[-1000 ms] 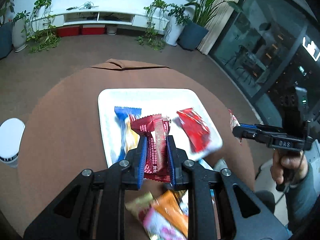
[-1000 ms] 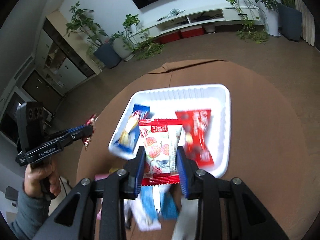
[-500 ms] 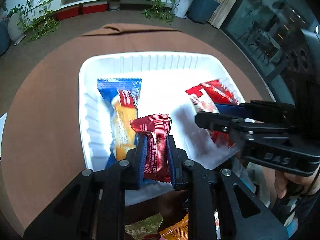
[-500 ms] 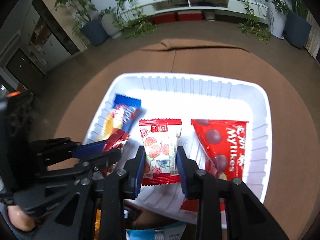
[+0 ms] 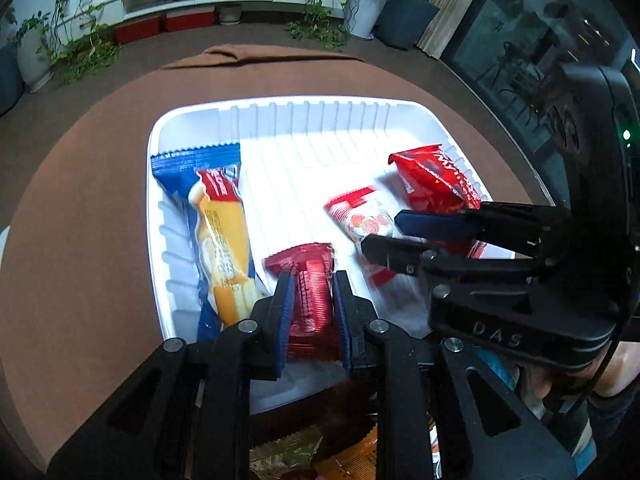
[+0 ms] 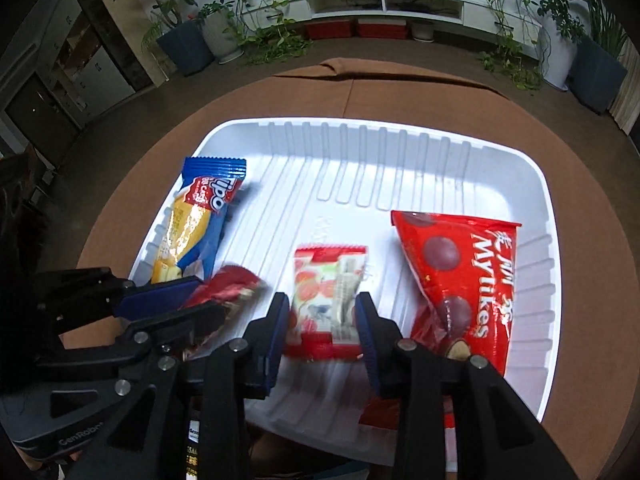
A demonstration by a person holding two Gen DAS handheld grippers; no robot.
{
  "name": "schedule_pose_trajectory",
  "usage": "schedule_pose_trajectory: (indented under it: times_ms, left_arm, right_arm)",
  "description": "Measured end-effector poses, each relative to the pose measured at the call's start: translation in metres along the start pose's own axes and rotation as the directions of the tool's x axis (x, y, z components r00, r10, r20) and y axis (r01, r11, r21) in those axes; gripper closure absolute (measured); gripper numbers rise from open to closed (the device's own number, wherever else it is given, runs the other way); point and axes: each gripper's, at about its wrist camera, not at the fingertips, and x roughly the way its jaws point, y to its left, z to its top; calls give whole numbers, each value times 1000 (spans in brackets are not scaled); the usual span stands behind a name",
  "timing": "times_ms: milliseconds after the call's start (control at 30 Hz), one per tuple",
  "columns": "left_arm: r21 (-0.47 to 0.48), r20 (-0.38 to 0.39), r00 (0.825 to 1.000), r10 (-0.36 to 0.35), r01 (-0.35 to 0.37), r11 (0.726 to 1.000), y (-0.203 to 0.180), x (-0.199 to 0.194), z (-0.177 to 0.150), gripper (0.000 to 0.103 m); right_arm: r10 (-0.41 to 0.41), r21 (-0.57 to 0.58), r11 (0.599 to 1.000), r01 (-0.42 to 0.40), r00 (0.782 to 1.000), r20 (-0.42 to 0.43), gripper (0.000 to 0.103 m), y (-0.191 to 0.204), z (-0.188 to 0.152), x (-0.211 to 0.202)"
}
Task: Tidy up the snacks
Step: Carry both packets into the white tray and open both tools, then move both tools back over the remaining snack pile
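Your left hand-held gripper (image 5: 311, 280) is matte black with open triangular cut-outs, silver screw heads at the pivots and blue pads on its fingers (image 5: 285, 300). Your right hand-held gripper (image 6: 322, 312) matches it, its body embossed "DAS", with a green light glowing on its housing.

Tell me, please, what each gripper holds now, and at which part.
Left gripper clamps the dark red snack pack across its lower half. Right gripper jaws are opening around the strawberry candy packet, at its lower sides.
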Motion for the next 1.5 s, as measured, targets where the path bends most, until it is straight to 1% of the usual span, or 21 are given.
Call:
schedule_pose_trajectory:
  times_ms: [67, 200, 267, 300, 367, 400, 467, 533, 567, 600, 633, 700, 733, 833, 1000, 1067, 1100, 1167, 1200, 1333, 1500]
  left_arm:
    - [4, 10, 1000, 19, -19, 1000, 0, -3, 0, 80]
    - [8, 42, 998, 42, -42, 999, -3, -21, -1, 68]
    - [11, 77, 996, 51, -52, 999, -5, -38, -2, 35]
    - [12, 103, 992, 70, -72, 997, -8, -50, -5, 26]
    - [10, 137, 986, 92, -94, 995, -11, -70, -10, 1]
    - [6, 157, 983, 96, -98, 995, -13, -83, -15, 0]
    - [16, 185, 974, 127, -133, 991, -18, -101, -26, 0]
    - [33, 215, 958, 192, -204, 978, -23, -117, -43, 0]
    - [35, 242, 946, 216, -231, 972, -25, -126, -54, 0]
    - [33, 266, 935, 235, -252, 967, -26, -135, -67, 0]
    - [18, 268, 930, 251, -265, 964, -25, -140, -78, 0]
    - [-62, 236, 928, 287, -280, 958, -19, -150, -103, 0]
    - [-130, 215, 934, 286, -262, 956, -13, -153, -117, 0]
    - [-235, 184, 956, 228, -182, 955, -2, -153, -153, 0]
    - [-211, 110, 973, 205, -178, 961, -18, -124, -190, 0]
    - [-204, 101, 977, 189, -166, 965, -24, -116, -195, 0]
    - [-196, 101, 978, 184, -162, 967, -29, -114, -196, 0]
    - [-175, 106, 980, 171, -151, 973, -38, -112, -193, 0]
    - [-161, 112, 980, 167, -148, 976, -44, -113, -192, 0]
    - [-138, 117, 979, 167, -150, 979, -54, -111, -187, 1]
    - [-100, 94, 981, 170, -161, 982, -63, -94, -172, 22]
  right_arm:
    - [0, 0, 1000, 0, 1000, 5, 57, 1, -1, -3]
    - [4, -4, 1000, -4, 1000, 28, 53, 5, -5, -15]
    - [3, 0, 1000, -3, 998, 64, 51, 5, -7, -33]
    - [6, 3, 1000, -7, 996, 84, 50, 4, -8, -42]
    - [28, 14, 999, -30, 984, 175, 40, 3, -13, -76]
    - [27, 20, 999, -32, 974, 225, 36, 3, -16, -92]
    - [23, 26, 999, -35, 935, 353, 15, 1, -28, -131]
    - [23, 34, 998, -46, 865, 502, 0, -1, -51, -173]
    - [16, 46, 998, -51, 825, 565, 0, -3, -66, -189]
    - [11, 60, 996, -60, 799, 601, 0, -4, -80, -202]
    - [19, 67, 995, -74, 799, 601, 0, -4, -91, -209]
    - [57, 72, 990, -120, 818, 572, 0, -7, -112, -214]
    - [63, 78, 989, -129, 821, 567, 0, -7, -121, -215]
    - [49, 111, 986, -123, 856, 514, 0, -8, -153, -210]
    - [-41, 203, 978, -40, 925, 378, 5, -17, -195, -188]
    - [-78, 223, 975, 5, 944, 321, 11, -19, -206, -179]
    - [-88, 218, 976, 21, 948, 305, 14, -19, -209, -176]
    - [-156, 195, 975, 107, 954, 255, 28, -17, -214, -166]
    - [-185, 181, 973, 146, 956, 227, 30, -17, -215, -160]
    - [-201, 182, 969, 169, 964, 175, 35, -24, -215, -145]
    - [-184, 176, 971, 159, 974, 133, 37, -25, -213, -129]
